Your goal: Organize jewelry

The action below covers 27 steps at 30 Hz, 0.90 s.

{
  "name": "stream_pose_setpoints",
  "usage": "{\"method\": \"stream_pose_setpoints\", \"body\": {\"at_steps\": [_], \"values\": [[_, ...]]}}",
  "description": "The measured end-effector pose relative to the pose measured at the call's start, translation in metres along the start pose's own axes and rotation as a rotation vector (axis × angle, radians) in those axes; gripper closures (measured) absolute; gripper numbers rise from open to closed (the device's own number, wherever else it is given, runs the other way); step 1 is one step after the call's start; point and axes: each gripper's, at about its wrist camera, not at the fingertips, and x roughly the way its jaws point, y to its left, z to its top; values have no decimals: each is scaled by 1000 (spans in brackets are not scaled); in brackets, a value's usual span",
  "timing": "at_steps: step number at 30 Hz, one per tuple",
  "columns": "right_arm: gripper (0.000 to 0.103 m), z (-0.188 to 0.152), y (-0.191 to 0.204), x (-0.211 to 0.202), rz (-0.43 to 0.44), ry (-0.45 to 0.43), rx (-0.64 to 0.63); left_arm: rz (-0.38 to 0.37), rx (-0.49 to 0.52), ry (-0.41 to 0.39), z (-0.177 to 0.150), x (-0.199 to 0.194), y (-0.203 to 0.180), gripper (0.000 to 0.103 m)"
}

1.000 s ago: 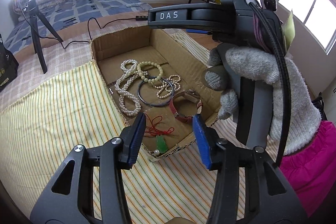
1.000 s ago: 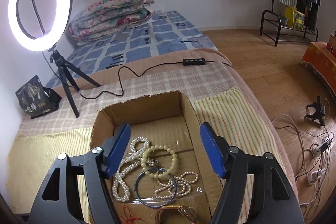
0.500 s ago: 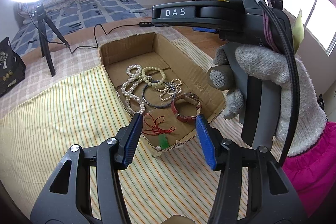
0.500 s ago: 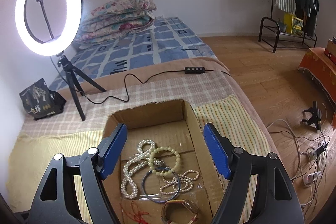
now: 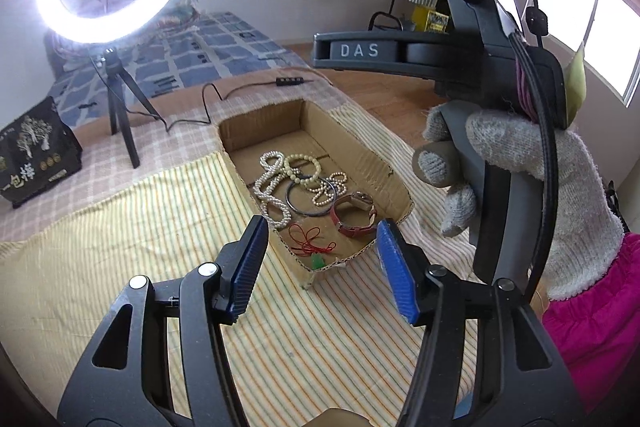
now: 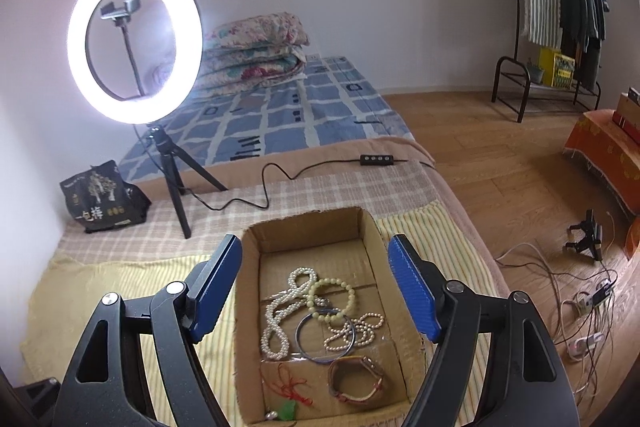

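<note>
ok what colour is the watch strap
Red, the watch lying in the box; clearest in the left wrist view.

Two pearl strands [image 6: 280, 315], one watch [image 6: 356, 379].

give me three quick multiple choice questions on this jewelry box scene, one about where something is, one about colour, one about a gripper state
1. Where does the watch lie?
A. inside the cardboard box
B. on the striped cloth beside the box
C. on the floor

2. What colour is the cord of the pendant necklace?
A. blue
B. red
C. white

3. How is the left gripper?
A. shut on the watch
B. shut on the pearls
C. open, holding nothing

Answers: 1 A, the watch rests on the box floor near its close end. 2 B, the thin cord with the green pendant is red. 3 C, its blue pads stand wide apart above the cloth with nothing between them.
</note>
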Motion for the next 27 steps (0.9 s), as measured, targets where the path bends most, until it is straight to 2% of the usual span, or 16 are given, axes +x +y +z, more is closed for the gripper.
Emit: {"method": "stream_pose_setpoints", "body": {"at_steps": [6,10,16,21,25,27], "values": [[26,-1,11,-29,-5,-32,-33,21,14,-38,-4,-26,0,43],[24,-5,16,-45,-6,-44,-43,39,18,-68,-9,-43,2,36],[24,-16,22,-67,-7,-61,-43,63,31,-96,-16,-63,7,35],[23,-26,29,-83,-40,-72,-71,93,57,-111,-24,-75,13,35],[22,-36,32,-99,-63,-91,-75,112,59,-133,-30,-86,21,25],[21,-41,33,-107,-70,-101,-77,123,59,-149,-32,-93,24,25]]}}
